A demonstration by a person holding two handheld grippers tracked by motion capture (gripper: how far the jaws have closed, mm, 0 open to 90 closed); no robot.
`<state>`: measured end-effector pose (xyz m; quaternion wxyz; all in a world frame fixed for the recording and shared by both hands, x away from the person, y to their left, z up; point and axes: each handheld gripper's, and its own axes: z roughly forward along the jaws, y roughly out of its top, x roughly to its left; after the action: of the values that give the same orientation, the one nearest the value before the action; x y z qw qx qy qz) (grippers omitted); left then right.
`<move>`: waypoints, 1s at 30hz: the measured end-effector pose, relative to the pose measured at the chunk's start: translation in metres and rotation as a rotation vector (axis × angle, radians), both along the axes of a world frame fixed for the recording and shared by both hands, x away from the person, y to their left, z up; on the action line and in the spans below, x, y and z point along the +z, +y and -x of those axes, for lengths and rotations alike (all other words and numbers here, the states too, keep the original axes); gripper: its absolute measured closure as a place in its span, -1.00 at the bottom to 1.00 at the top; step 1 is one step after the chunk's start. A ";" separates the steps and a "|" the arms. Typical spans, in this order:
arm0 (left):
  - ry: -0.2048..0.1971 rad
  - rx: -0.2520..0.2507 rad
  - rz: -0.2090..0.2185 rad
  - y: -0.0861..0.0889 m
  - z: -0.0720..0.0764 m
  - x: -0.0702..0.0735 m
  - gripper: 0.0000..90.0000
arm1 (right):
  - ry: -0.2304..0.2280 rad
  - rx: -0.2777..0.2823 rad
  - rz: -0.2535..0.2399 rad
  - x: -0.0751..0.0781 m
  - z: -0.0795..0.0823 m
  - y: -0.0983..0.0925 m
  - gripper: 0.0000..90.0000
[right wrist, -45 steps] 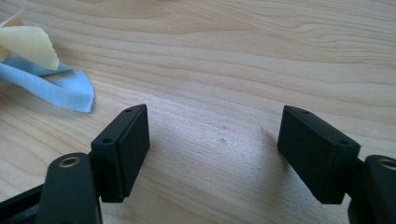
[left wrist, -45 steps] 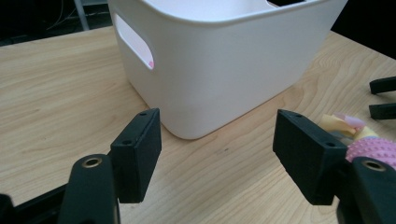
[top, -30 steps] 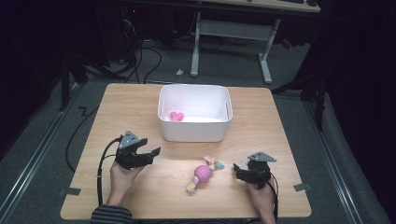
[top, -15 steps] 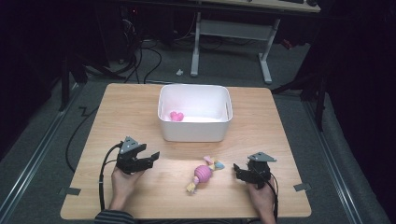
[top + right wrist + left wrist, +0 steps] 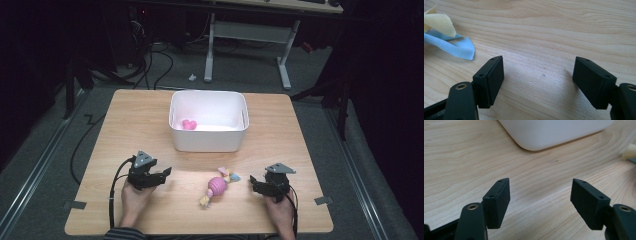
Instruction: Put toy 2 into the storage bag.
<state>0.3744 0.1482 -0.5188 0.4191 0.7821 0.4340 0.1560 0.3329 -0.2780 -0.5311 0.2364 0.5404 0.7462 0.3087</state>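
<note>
Between both grippers, on bare table [image 5: 125,125]: pink toy [image 5: 216,186] with cloth tails, long axis running diagonally from near-left to far-right. Lies right of left gripper [image 5: 164,174], left of right gripper [image 5: 253,182]; right one nearer, blue and yellow tail tips [image 5: 451,41] just beside its left jaw. Both sets of jaws wide apart, holding nothing, resting low over wood. White bin [image 5: 208,120] behind toy, pink item [image 5: 188,124] inside. Likely next: short sideways reach by right gripper, jaws across toy's axis.
</note>
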 end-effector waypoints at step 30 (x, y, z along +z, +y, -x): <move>0.011 0.042 -0.141 -0.013 -0.006 -0.017 -0.40 | 0.012 0.049 0.010 -0.001 -0.004 0.005 -0.63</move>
<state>0.3800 0.1356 -0.5357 0.3571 0.8012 0.4407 0.1907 0.3366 -0.2725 -0.5317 0.2270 0.5225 0.7622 0.3076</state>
